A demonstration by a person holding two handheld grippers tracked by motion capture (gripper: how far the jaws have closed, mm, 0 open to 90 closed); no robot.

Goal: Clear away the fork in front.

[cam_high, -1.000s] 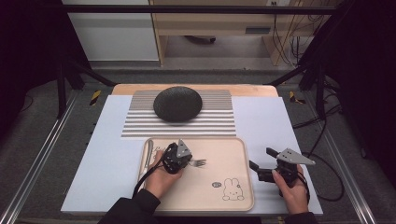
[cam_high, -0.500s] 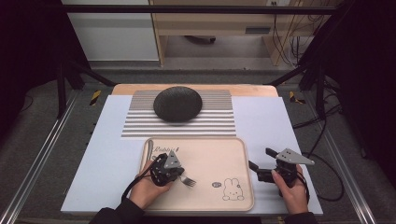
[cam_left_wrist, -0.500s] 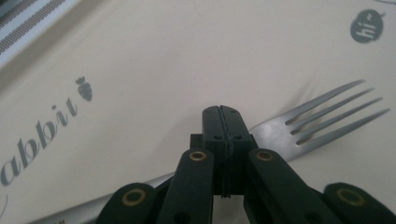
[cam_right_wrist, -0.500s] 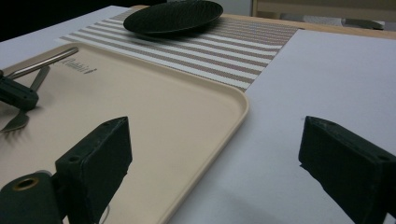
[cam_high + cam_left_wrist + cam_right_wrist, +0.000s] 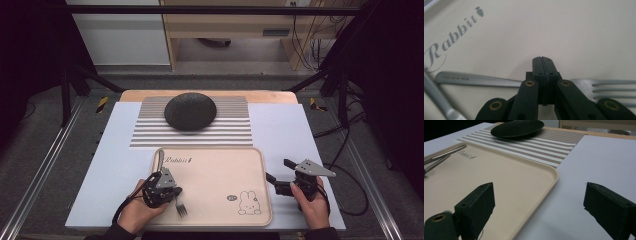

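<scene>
A metal fork [image 5: 181,209] sits over the near left part of a beige tray [image 5: 225,170] printed with "Rabbit" and a bunny. My left gripper [image 5: 170,192] is shut on the fork. In the left gripper view the black jaws [image 5: 542,60] meet across the fork's neck, with the handle [image 5: 474,80] to one side and the tines to the other. My right gripper [image 5: 278,170] rests open on the white surface just right of the tray. Nothing sits between its fingers [image 5: 476,202].
A second metal utensil [image 5: 159,160] lies along the tray's left edge. A dark round plate [image 5: 190,111] sits on a striped placemat [image 5: 235,130] beyond the tray. White sheet covers the table on both sides.
My left gripper has carried the fork from the middle left of the tray toward its near left corner. The right gripper has stayed put.
</scene>
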